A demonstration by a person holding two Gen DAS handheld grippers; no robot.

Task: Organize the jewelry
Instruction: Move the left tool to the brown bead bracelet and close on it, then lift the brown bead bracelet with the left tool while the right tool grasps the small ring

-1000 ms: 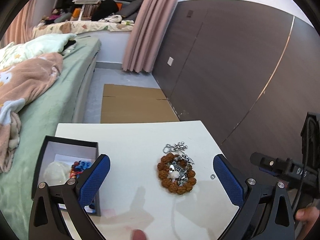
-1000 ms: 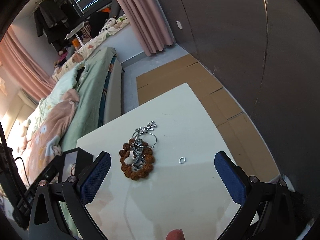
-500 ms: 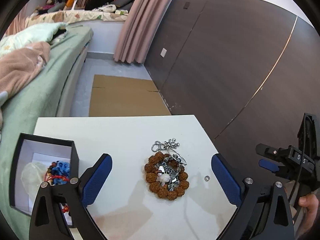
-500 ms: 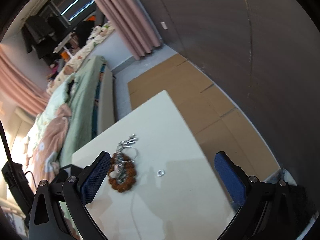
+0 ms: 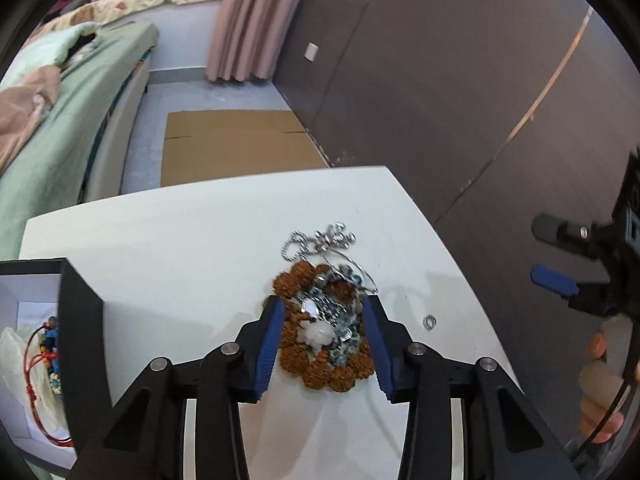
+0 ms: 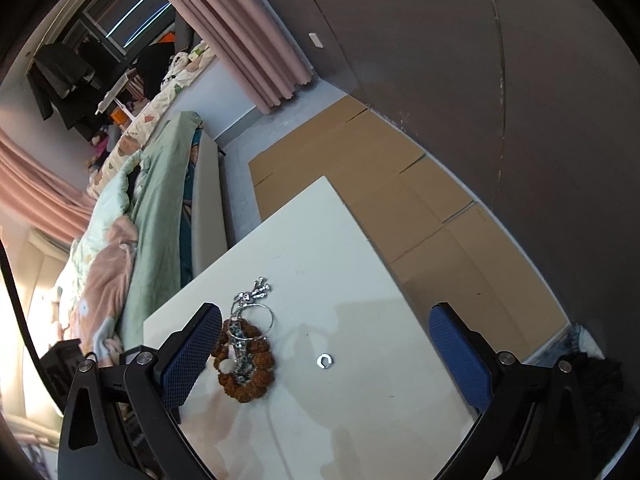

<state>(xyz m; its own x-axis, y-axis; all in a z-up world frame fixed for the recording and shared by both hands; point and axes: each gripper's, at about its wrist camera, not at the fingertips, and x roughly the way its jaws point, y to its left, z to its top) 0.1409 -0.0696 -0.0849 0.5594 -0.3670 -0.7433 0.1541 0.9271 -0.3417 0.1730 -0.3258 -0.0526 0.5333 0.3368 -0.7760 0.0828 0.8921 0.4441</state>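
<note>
A brown bead bracelet (image 5: 320, 374) lies on the white table (image 5: 180, 240) with silver chains and a white stone (image 5: 318, 334) piled inside it. My left gripper (image 5: 324, 344) has come down around the pile, its blue pads half closed on either side of the bracelet, apart from it or just touching. A small silver ring (image 5: 429, 322) lies to its right. In the right wrist view the bracelet (image 6: 248, 372) and ring (image 6: 325, 361) show below my right gripper (image 6: 320, 360), which is wide open and empty above the table.
An open black jewelry box (image 5: 80, 340) with beads and red cord stands at the table's left edge. A bed (image 5: 60, 120) lies left, flattened cardboard (image 5: 236, 148) on the floor beyond, and a dark wall panel (image 5: 440, 80) to the right.
My left gripper has moved forward and down onto the jewelry pile and its jaws have narrowed around the bracelet. The right gripper has drawn back and tilted, still open.
</note>
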